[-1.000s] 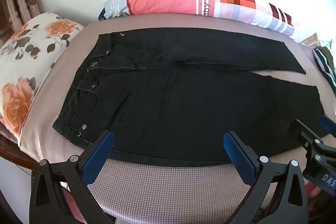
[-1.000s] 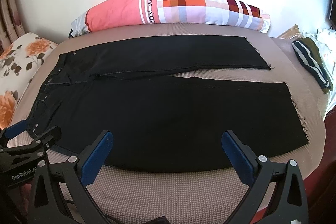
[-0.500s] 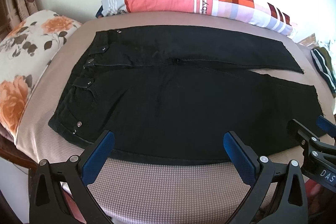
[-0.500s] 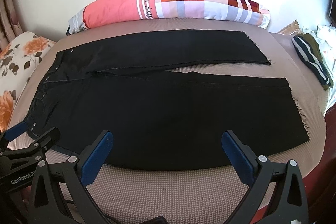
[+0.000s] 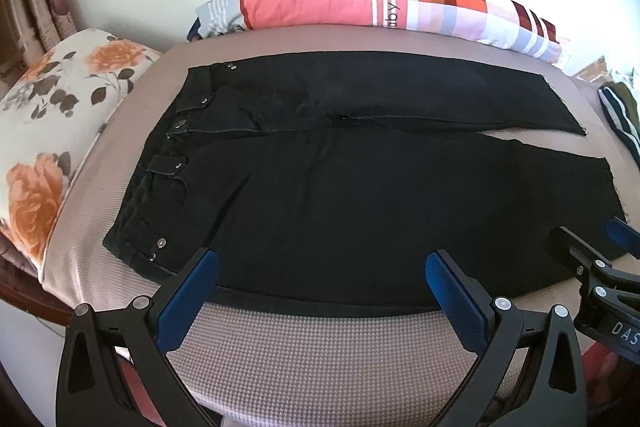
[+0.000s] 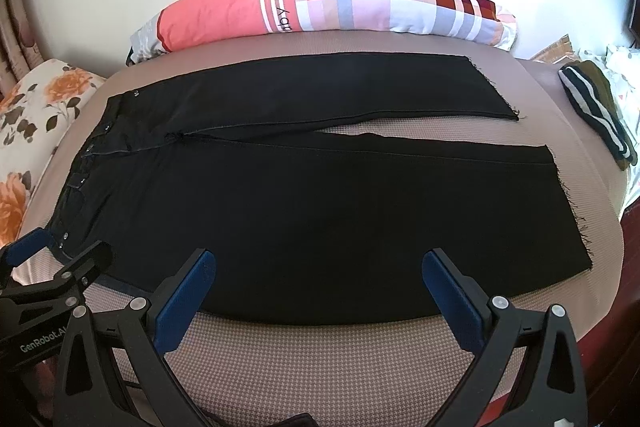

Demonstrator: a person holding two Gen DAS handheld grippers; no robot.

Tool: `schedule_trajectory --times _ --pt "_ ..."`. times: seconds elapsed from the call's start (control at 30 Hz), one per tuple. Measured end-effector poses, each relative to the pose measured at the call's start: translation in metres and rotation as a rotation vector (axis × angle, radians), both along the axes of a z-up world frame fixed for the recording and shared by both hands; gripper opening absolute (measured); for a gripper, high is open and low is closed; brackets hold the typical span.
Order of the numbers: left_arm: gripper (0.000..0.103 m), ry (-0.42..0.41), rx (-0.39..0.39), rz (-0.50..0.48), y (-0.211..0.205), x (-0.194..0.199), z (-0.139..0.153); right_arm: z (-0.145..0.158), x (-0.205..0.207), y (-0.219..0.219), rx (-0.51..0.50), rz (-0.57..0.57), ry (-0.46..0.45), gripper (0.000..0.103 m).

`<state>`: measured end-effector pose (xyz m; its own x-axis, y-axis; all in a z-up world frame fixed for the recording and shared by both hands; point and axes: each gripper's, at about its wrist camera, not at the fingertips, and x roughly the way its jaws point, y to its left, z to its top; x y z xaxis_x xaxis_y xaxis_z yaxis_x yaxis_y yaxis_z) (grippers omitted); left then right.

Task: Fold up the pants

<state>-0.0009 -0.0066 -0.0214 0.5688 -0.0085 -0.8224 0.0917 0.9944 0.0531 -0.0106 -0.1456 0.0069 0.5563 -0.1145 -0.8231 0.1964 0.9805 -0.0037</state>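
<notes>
The black pants [image 5: 360, 195] are spread flat on the bed [image 5: 320, 355], waistband to the left and both legs run out to the right — a layout that leaves the near side seam free to be lifted, so no fold appears begun. The left tongs [image 5: 320, 275] and right tongs [image 6: 320, 275] are held wide open and empty above that near edge, one toward the waist, one toward the hem, presumably so that the near leg can be carried over the far one.
</notes>
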Motion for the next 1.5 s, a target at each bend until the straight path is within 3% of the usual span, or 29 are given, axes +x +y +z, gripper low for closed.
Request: schedule_trajectory --times 0.9,1.5 --pt "0.103 -0.003 0.010 0.071 0.017 0.000 -0.002 -0.001 0.000 0.000 -0.017 -0.016 0.011 0.103" --pt "0.103 -0.002 0.008 0.069 0.018 0.001 -0.001 -0.001 0.000 0.000 -0.015 -0.016 0.011 0.103"
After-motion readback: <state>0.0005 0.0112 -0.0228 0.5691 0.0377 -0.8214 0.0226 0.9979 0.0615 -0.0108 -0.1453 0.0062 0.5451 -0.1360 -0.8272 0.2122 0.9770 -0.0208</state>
